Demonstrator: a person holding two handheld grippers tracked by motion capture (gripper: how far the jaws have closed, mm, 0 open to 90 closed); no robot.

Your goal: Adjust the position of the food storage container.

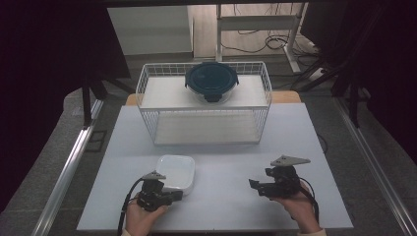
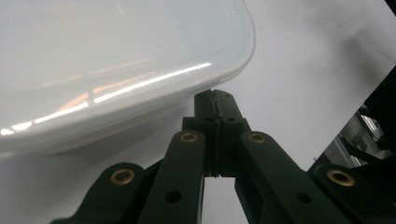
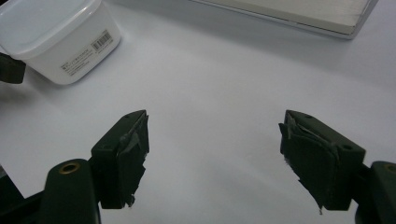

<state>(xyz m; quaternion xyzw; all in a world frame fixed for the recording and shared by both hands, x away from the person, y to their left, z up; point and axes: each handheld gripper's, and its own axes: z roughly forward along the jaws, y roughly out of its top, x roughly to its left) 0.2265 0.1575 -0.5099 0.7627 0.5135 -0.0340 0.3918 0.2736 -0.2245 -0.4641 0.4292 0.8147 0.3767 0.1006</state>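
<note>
Pressed together, the left gripper's point(image 2: 215, 100) jaws are sitting just under the rim of the white container point(image 2: 116, 60). Right gripper point(image 3: 212, 154) jaws are standing spread over bare surface point(image 3: 224, 84), the container lying well beyond their left tip.

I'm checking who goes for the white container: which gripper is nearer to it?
Left. The left gripper, shut, sits at the white container's edge; the right gripper, open, is well off to its side.

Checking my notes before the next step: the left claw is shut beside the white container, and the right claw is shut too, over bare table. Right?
Not quite. The right claw is open, its jaws wide apart over the bare table, as the right gripper view shows. The left claw is indeed shut beside the white container.
</note>
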